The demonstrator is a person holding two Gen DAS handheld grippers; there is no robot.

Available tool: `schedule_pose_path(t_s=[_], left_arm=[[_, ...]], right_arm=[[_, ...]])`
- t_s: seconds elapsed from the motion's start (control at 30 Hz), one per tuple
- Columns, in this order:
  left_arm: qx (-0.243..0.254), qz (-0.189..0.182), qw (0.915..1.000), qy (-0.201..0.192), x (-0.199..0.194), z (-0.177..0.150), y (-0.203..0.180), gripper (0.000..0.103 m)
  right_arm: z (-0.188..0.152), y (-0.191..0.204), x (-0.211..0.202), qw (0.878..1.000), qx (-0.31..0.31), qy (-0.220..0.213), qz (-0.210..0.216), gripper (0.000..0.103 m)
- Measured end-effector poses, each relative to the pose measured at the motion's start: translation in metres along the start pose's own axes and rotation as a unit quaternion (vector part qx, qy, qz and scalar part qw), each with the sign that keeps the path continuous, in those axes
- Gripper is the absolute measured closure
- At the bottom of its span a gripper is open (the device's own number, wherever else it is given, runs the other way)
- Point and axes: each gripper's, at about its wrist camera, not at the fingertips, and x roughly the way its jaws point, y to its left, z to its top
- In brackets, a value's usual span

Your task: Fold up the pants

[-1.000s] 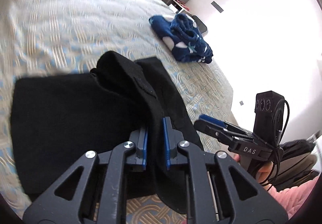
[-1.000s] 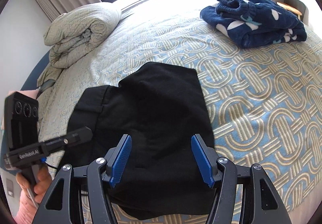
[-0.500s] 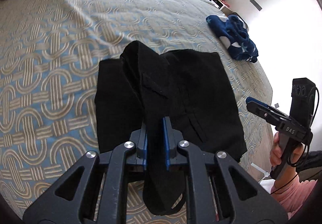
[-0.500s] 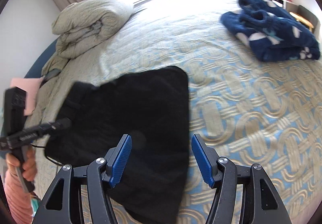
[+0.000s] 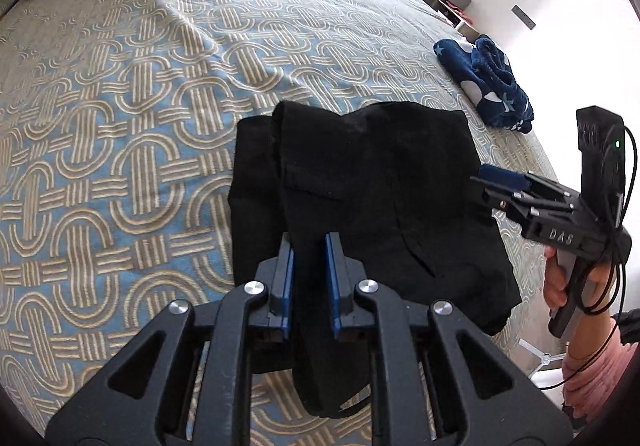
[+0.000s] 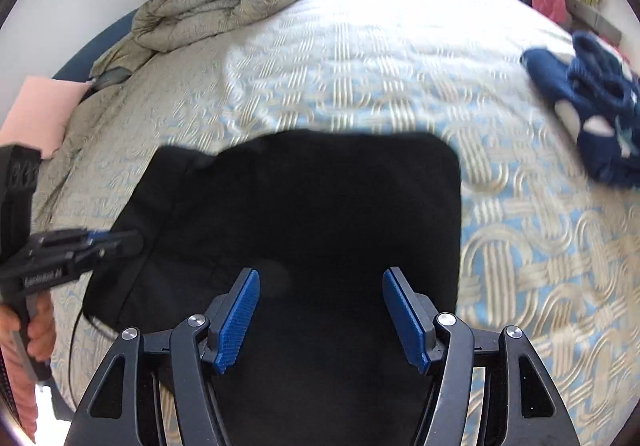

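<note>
Downward-tilted, left gripper (image 5: pixel 308 246) pinches black pants (image 5: pixel 372 181); right gripper (image 6: pixel 320 286) hovers.

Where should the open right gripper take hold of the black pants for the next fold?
Probably the near right corner of the black pants, opposite the edge the left gripper pinches. The right gripper hovers open above flat cloth, so come from the bed's near edge and slide one finger under the layers.

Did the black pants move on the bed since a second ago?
Yes. The black pants, pinched in the left claw, swung round on the bedspread; their far edge now lies nearer the blue pajamas.
</note>
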Motion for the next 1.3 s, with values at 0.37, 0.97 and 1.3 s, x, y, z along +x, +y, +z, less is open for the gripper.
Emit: schedule_pose_path(t_s=[0.37, 0.97, 1.3], left_arm=[[-0.022, 0.033, 0.9992, -0.006, -0.011, -0.007, 0.013, 0.088], [0.056, 0.043, 0.9971, 0.027, 0.03, -0.015, -0.076, 0.044], [-0.009, 0.038, 0.9992, 0.005, 0.018, -0.019, -0.062, 0.044]], right_arm=[[0.051, -0.003, 0.068, 0.995, -0.004, 0.03, -0.097, 0.034], [-0.105, 0.013, -0.008, 0.997, -0.004, 0.06, -0.051, 0.029], [-0.092, 0.0, -0.049, 0.999, 0.037, 0.024, 0.027, 0.029]])
